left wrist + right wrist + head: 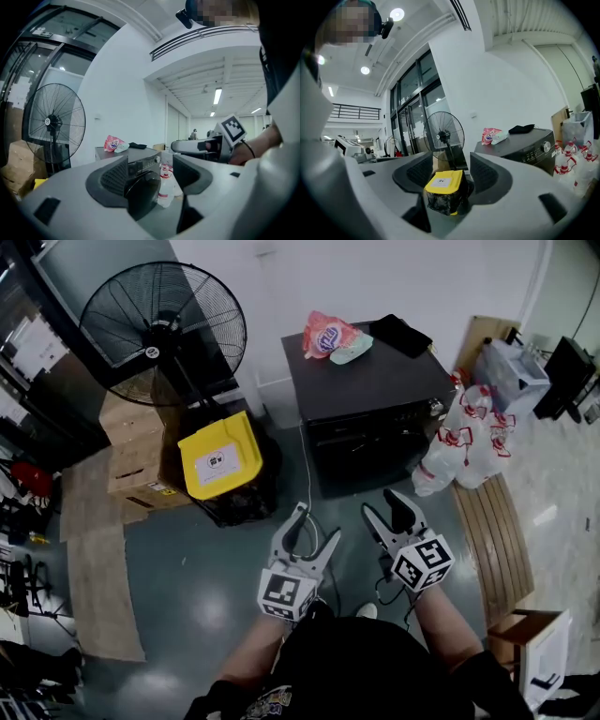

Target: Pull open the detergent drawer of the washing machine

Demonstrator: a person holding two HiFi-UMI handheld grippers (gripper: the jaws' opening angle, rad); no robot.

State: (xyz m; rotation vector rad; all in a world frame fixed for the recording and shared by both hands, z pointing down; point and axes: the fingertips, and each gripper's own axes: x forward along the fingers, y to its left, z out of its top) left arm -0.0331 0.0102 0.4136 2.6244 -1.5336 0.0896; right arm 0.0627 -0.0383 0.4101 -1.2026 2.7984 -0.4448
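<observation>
The dark washing machine (375,381) stands against the far wall, with its front panel (375,427) facing me. I cannot pick out the detergent drawer as a separate part; the front looks flush. Both grippers hover above the floor, well short of the machine. My left gripper (317,523) is open and empty, and the machine (140,164) shows far off between its jaws. My right gripper (386,505) is also open and empty. In the right gripper view the machine (529,145) with its knob (543,146) lies to the right, outside the jaws.
A pink bag (328,336) and a black cloth (401,334) lie on the machine's top. A large floor fan (164,320), a yellow-lidded bin (220,457) and cardboard boxes (131,456) stand to its left. Packs of water bottles (469,442) and a wooden slatted bench (492,531) are on the right.
</observation>
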